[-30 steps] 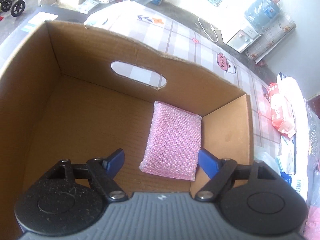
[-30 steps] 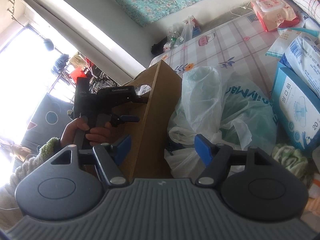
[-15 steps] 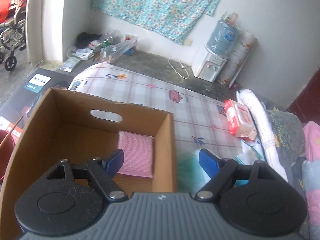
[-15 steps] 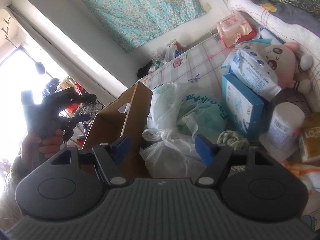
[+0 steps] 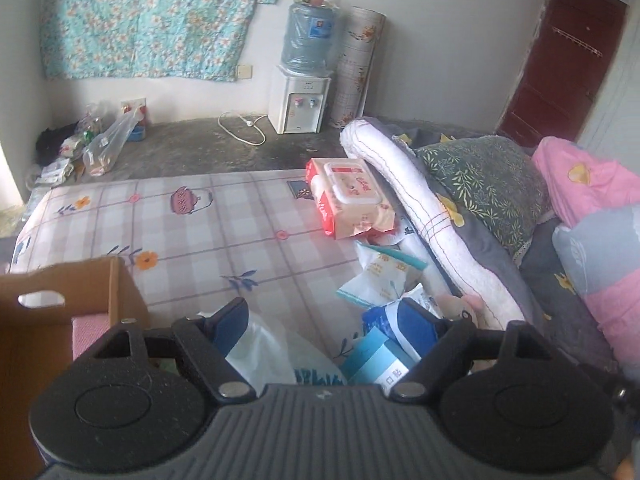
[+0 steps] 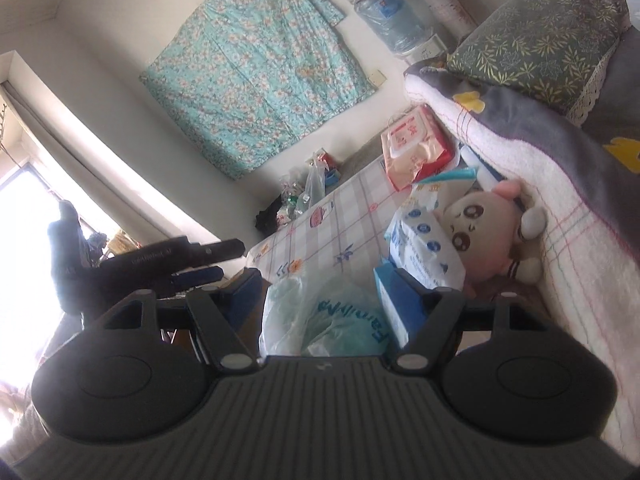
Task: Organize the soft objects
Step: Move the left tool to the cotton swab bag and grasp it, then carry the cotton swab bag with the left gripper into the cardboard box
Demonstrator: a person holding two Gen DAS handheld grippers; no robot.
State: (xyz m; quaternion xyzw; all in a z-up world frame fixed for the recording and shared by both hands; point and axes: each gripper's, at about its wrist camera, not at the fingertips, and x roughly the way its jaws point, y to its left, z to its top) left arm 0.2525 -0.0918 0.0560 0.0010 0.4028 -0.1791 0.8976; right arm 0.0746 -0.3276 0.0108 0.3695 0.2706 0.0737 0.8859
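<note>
left gripper (image 5: 326, 326) jaws released, empty, clear of cardboard box (image 5: 60, 304) | right gripper (image 6: 326, 296) jaws released, empty | plush doll (image 6: 486, 236) beyond right jaws, likely next

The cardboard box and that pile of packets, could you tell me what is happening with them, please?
A person is sorting soft things with a claw in each hand. A pink sponge already lies in the cardboard box. Both the left claw and the right claw are open and empty, above the plastic bag beside the plush doll.
</note>
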